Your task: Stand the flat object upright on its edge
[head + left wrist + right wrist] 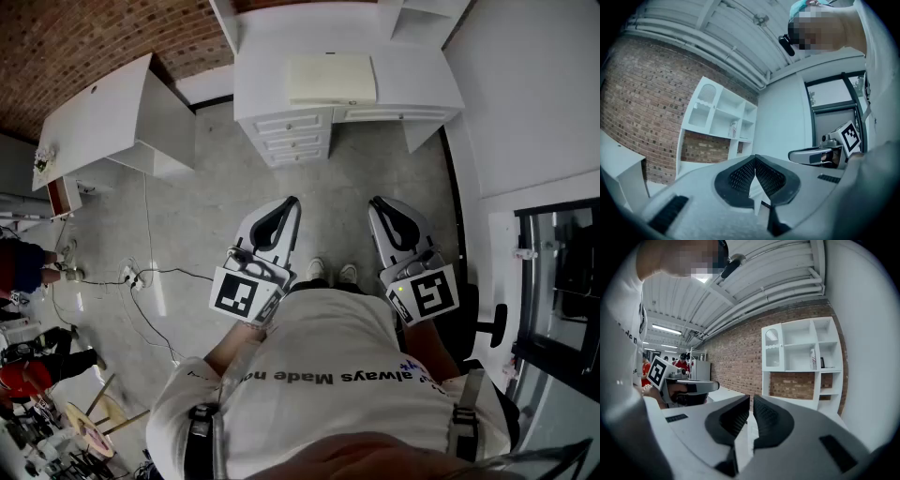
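A pale cream flat board (331,78) lies flat on the white desk (422,84) ahead of the person, far from both grippers. My left gripper (287,208) and right gripper (379,208) are held close to the person's chest, side by side above the floor, pointing toward the desk. In the left gripper view the left gripper (754,163) has its jaws together with nothing between them. The right gripper (751,403) is likewise shut and empty in its own view. Each gripper view shows the other gripper beside it.
The desk has a drawer block (292,134) facing the person. A second white desk (103,112) stands to the left. Cables (141,277) trail across the grey floor. A white shelf unit (804,352) stands against the brick wall. A black chair (489,324) is at the right.
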`<state>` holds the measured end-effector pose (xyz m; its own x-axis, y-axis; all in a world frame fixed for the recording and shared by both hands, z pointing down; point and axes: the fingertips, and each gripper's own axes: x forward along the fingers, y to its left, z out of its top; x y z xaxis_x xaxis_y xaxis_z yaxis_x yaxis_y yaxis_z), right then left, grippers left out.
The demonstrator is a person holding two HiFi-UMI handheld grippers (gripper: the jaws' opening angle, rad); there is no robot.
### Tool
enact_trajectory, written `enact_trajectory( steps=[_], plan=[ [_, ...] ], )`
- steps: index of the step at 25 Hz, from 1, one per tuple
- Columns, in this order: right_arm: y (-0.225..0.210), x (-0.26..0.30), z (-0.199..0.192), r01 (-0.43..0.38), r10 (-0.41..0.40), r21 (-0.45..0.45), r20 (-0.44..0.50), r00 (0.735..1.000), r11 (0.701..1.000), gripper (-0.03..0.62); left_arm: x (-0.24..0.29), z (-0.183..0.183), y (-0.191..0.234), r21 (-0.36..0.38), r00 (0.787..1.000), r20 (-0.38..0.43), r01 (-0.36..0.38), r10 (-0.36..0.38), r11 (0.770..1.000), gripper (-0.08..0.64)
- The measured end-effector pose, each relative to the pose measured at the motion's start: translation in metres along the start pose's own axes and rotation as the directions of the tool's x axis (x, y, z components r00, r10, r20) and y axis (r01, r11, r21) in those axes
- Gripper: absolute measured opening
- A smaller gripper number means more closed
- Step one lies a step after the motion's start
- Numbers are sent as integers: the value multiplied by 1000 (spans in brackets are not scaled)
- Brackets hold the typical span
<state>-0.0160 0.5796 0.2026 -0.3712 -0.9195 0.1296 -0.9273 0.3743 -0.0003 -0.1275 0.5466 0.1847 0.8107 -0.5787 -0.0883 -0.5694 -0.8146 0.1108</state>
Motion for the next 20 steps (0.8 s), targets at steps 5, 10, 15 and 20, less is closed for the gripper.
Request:
enact_trajectory(
  steps=[5,10,15,20],
  plan=[
    [4,7,-3,18,-18,6,-2,1000,1000,31,-7,-16,8,8,995,-100,-1,2,1000,12],
    [0,20,-1,29,-29,20,19,999,999,32,1,-16,20,2,995,-103,3,-2,1000,12],
    [-24,41,-1,32,-33,31,29,999,999,31,28,-23,39,5,993,-121,-9,9,1000,12],
    [-57,69,-1,26,-27,39,35,999,999,31,66,-18,56,14,993,-117,-15,16,1000,12]
  ],
)
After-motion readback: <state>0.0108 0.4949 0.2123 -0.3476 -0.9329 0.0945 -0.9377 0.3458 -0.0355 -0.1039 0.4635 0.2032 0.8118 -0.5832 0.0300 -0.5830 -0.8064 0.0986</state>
